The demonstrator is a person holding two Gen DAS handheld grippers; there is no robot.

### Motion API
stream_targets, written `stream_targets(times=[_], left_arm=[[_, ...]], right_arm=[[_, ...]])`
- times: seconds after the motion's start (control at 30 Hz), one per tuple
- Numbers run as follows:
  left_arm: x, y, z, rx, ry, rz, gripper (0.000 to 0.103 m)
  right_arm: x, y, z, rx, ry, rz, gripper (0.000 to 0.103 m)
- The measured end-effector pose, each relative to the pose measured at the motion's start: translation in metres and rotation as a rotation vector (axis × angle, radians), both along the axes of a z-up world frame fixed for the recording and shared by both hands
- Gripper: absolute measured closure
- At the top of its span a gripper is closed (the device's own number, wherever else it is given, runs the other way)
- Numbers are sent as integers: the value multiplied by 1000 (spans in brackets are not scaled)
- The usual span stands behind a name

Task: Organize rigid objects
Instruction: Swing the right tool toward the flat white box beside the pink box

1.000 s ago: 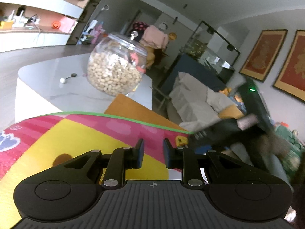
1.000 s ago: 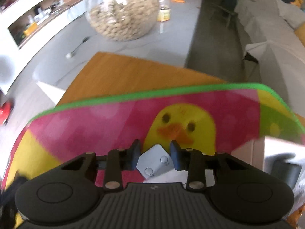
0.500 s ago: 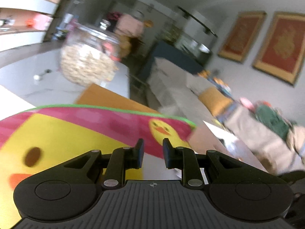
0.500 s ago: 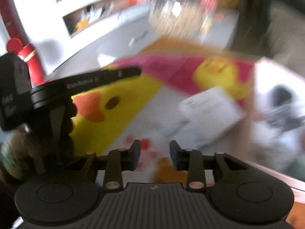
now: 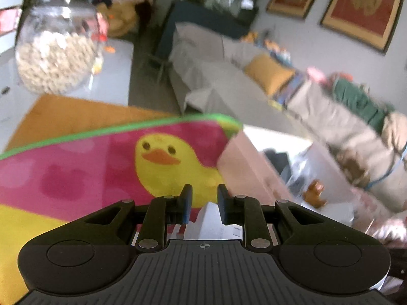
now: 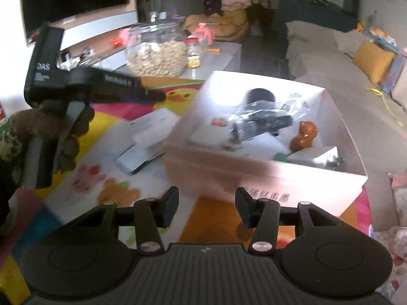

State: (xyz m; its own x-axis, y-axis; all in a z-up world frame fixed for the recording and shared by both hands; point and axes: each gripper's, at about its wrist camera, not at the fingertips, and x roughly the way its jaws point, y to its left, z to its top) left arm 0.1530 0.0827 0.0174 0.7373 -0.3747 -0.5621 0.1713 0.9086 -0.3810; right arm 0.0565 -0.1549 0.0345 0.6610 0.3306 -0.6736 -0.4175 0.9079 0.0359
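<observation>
Rigid objects lie in two lots: flat white boxes [image 6: 150, 137] on the duck-print play mat [image 5: 76, 172], and a brown figurine [image 6: 304, 136], a bagged black item [image 6: 262, 120] and a small white carton [image 6: 315, 156] inside the open pale cardboard box [image 6: 254, 175]. The box's near wall stands just ahead of the right gripper [image 6: 206, 208], whose jaws are opening, nothing between them. Left gripper [image 5: 202, 204]: clenched as far as it goes, empty. Round glass jar [image 6: 156, 50] of pale nuts behind, smooth grey table [image 5: 114, 76].
</observation>
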Motion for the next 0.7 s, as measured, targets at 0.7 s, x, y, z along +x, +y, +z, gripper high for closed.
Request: stream_targets(times=[0.7], left_arm=[[-102,11,-15,-141,1,-160,78]], right_arm=[[-30,-8,-7,193,-15,106,36]])
